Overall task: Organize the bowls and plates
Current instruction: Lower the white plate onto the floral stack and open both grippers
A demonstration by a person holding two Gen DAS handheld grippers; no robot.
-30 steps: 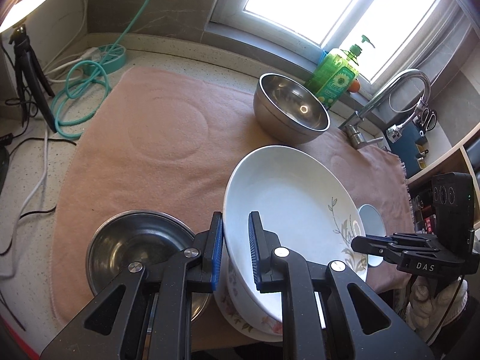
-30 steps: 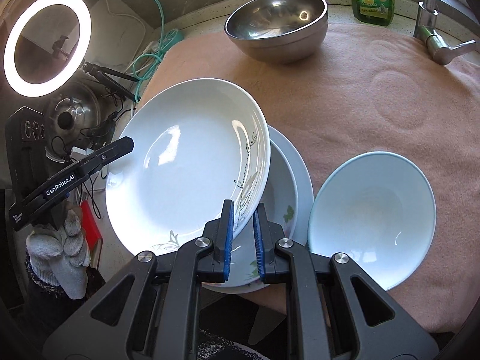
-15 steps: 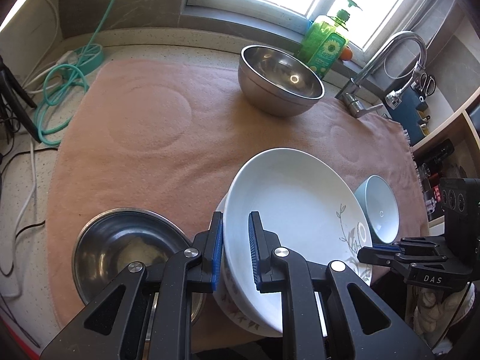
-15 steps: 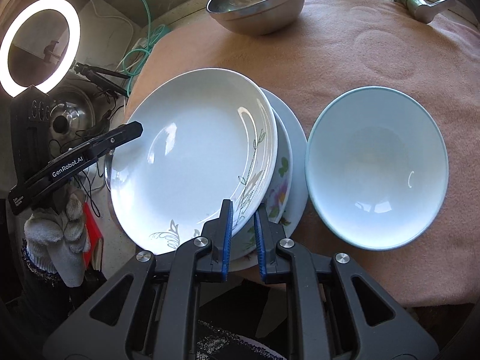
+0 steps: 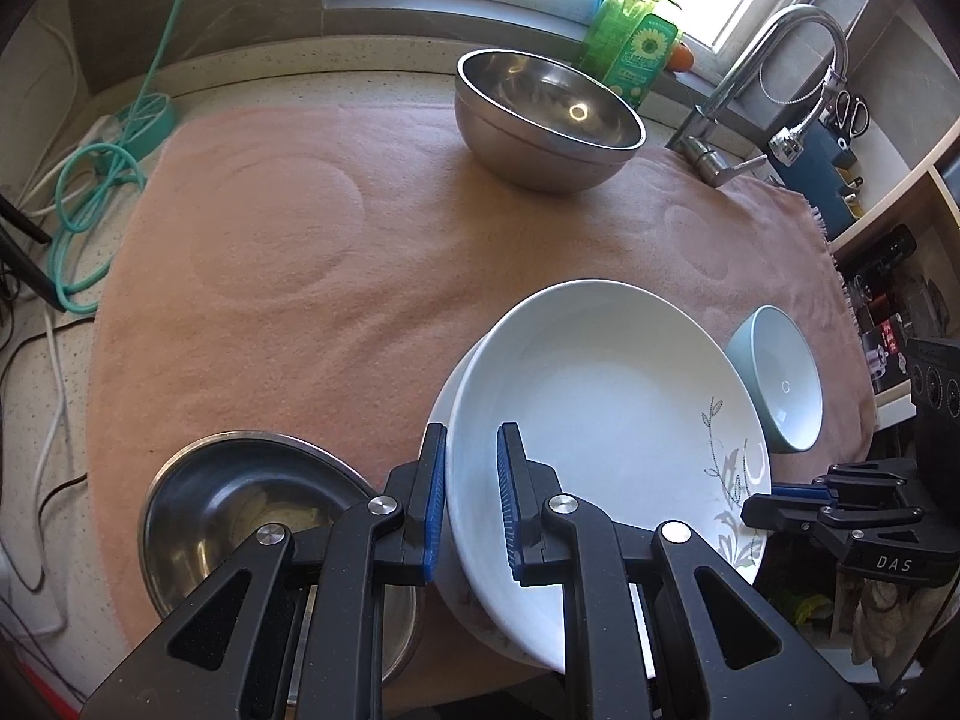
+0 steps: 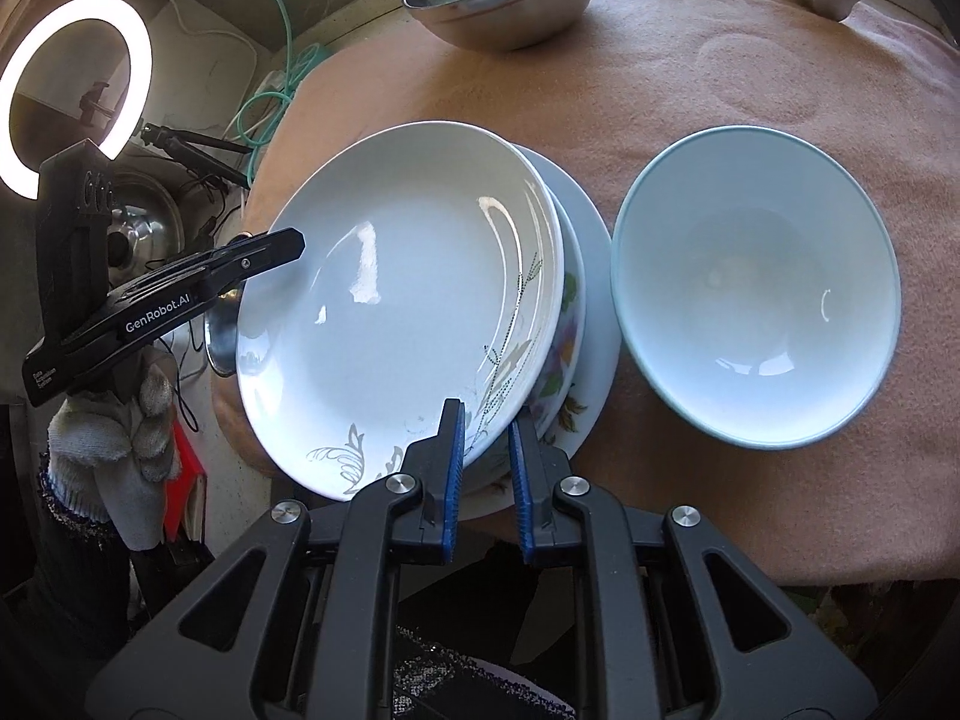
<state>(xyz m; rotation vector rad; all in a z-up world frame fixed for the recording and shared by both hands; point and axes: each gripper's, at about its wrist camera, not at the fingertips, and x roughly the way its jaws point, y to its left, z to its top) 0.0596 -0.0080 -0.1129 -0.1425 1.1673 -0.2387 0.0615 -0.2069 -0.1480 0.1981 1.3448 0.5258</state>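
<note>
A white deep plate (image 5: 600,408) with a grey leaf pattern is held tilted between both grippers, just over a stack of plates. My left gripper (image 5: 471,438) is shut on its near rim. In the right wrist view my right gripper (image 6: 486,420) is shut on the opposite rim of the same plate (image 6: 408,300). Beneath it lie a floral plate (image 6: 567,324) and a flat white plate (image 6: 600,312). Whether the held plate touches them I cannot tell. A light blue bowl (image 6: 756,282) stands to the right of the stack, and a small steel bowl (image 5: 240,516) to its left.
A pink towel (image 5: 300,240) covers the counter. A large steel bowl (image 5: 540,120) stands at the back, near a green soap bottle (image 5: 636,42) and a faucet (image 5: 750,78). Cables (image 5: 90,192) lie at the left edge. A ring light (image 6: 78,90) glows at left.
Both grippers have sunk with the white plate, bringing it closer to the stack. The left gripper has rolled a little. Both grips are unchanged.
</note>
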